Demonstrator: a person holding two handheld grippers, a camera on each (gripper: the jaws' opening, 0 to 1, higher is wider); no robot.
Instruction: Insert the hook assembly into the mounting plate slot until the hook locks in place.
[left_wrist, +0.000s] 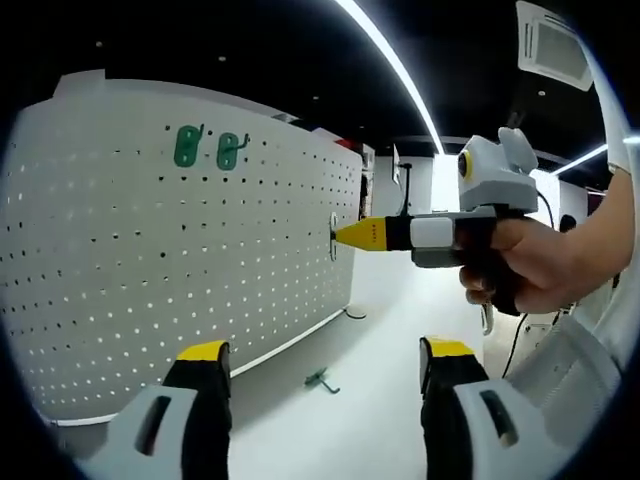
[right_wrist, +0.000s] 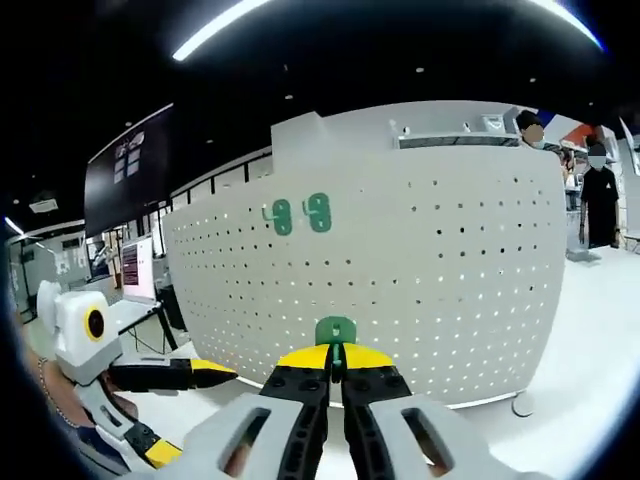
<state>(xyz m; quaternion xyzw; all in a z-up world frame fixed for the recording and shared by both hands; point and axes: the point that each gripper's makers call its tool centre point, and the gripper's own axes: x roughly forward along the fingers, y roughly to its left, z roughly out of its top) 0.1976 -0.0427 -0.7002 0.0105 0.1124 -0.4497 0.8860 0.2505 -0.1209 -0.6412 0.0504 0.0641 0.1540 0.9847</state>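
Note:
A white pegboard (left_wrist: 150, 260) stands upright on the white table. Two green hooks (left_wrist: 210, 148) hang side by side near its top. A third green hook (left_wrist: 320, 380) lies loose on the table by the board's foot. My left gripper (left_wrist: 325, 355) is open and holds nothing. The right gripper (left_wrist: 352, 235), held by a hand, points at the board's far end. In the right gripper view, my right gripper (right_wrist: 335, 362) is shut on a green hook (right_wrist: 335, 329), close to the pegboard (right_wrist: 450, 280). The hung hooks (right_wrist: 300, 215) sit up left. The left gripper (right_wrist: 190, 410) is at lower left.
A small round object (right_wrist: 520, 405) lies on the table at the board's base. Monitors (right_wrist: 135, 265) stand on a desk behind the board's left end. Two people (right_wrist: 600, 195) stand far off at the right. Ceiling light strips run overhead.

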